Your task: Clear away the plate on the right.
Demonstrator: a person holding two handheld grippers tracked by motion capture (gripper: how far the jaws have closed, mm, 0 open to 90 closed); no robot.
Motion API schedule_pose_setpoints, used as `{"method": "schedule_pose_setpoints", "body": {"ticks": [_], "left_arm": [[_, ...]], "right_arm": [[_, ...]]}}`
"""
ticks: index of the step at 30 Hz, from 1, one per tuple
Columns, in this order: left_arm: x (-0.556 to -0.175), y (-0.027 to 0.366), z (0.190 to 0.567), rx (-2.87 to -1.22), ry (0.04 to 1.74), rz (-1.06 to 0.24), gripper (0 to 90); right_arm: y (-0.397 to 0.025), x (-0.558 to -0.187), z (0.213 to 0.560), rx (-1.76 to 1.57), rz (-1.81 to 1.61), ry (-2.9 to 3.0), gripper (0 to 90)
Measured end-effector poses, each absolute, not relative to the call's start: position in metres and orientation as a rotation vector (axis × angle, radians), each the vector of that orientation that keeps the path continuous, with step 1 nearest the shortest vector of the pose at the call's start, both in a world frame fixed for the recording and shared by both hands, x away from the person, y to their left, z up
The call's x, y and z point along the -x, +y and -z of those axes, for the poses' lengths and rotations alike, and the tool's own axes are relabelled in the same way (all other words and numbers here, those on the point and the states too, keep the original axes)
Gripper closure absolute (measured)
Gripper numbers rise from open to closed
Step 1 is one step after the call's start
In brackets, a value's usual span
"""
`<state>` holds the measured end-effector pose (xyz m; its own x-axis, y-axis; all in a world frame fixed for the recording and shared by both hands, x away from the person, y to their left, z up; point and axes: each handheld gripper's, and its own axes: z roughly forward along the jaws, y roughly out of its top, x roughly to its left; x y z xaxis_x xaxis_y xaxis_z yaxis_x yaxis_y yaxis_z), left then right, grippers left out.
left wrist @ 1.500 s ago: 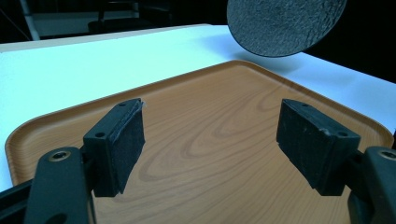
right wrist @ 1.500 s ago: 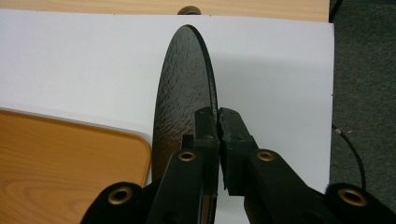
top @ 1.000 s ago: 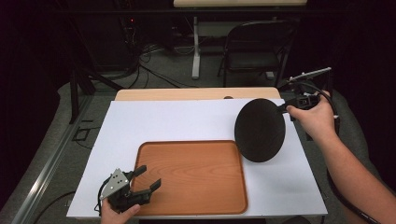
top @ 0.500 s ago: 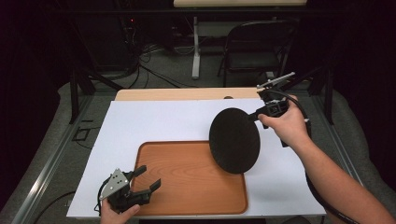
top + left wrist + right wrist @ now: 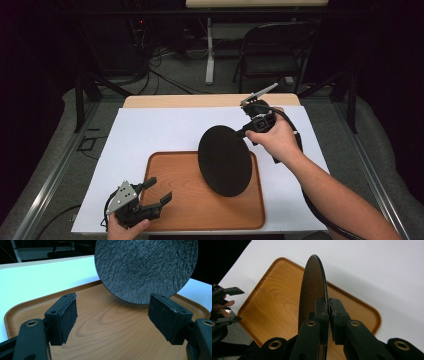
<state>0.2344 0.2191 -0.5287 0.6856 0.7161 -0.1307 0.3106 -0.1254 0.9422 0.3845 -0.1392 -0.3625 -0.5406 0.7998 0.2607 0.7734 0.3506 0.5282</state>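
Since the earlier frame we have carried the black round plate (image 5: pixel 224 160) leftward; it hangs tilted at centre frame over the wooden tray (image 5: pixel 185 210), our right gripper (image 5: pixel 243 133) clamped on its rim. Lower left, our left gripper (image 5: pixel 159 192) gapes.

Right gripper (image 5: pixel 243 133) raised over the table, jaws clamped — left gripper (image 5: pixel 159 191) low, jaws spread wide.

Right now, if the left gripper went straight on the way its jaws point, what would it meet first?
Probably the dark round plate held on edge over the wooden tray by the right gripper; depth is unclear, so it might skim the tray first.
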Motion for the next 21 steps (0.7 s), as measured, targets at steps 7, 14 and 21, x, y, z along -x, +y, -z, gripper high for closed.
{"method": "schedule_pose_setpoints", "body": {"ticks": [7, 14, 21], "left_arm": [[-0.234, 0.220, 0.528, -1.711, 0.835, -0.426, 23.4], [-0.234, 0.220, 0.528, -1.712, 0.833, -0.426, 23.4], [-0.234, 0.220, 0.528, -1.714, 0.829, -0.429, 23.4]], "right_arm": [[-0.117, -0.381, 0.367, -1.439, -0.962, 2.602, 85.6], [-0.100, -0.377, 0.374, -1.413, -0.990, 2.642, 85.4], [-0.094, -0.375, 0.384, -1.430, -1.014, 2.675, 85.2]]}}
